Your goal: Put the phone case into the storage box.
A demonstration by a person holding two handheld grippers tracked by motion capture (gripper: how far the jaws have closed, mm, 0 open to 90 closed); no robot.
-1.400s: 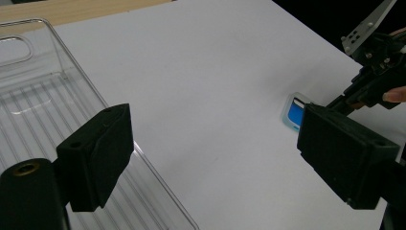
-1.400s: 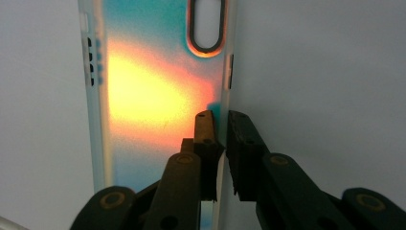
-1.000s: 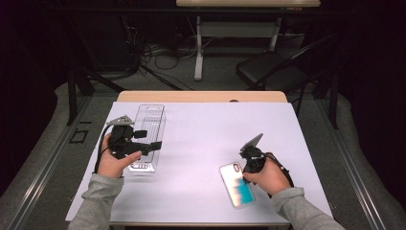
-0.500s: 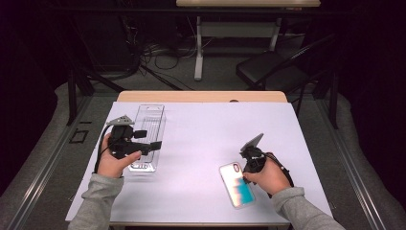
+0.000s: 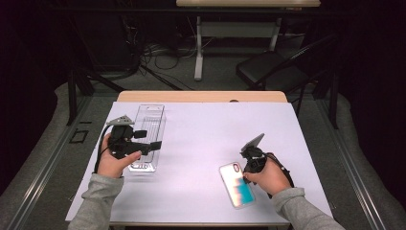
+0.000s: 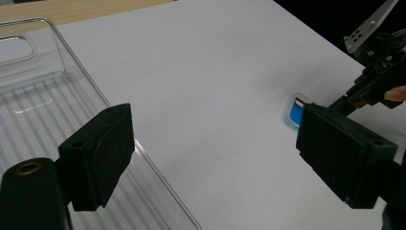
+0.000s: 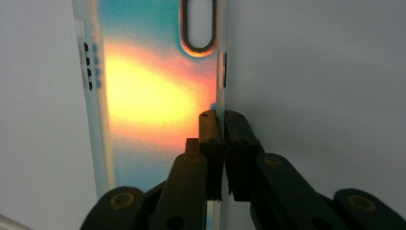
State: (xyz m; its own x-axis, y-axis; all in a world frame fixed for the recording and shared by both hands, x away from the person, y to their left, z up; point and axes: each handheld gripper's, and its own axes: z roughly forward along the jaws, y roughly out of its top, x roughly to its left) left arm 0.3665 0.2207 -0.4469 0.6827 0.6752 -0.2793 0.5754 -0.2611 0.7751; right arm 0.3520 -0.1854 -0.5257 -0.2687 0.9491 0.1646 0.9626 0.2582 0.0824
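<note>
The right gripper (image 7: 221, 117) is pinching the side wall of a phone case (image 7: 153, 96), its two jaws closed tight on the thin edge, one inside the case and one outside. This looks like a sensible place to grip, because the case is lying flat on the white table cover (image 5: 206, 139) and only its raised rim gives the jaws something to bite. In the high view the phone case (image 5: 237, 186) is resting at the near right part of the table, just beside the right gripper (image 5: 250, 165), with its camera cut-out pointing toward the far side. The left gripper (image 5: 155, 143) is waiting with its jaws wide apart and nothing between them, hovering over the near end of a clear plastic tray (image 5: 148, 125) at the left. Probably it is standing ready there to steady the tray (image 6: 43, 105), which seems to be the destination for the case.
</note>
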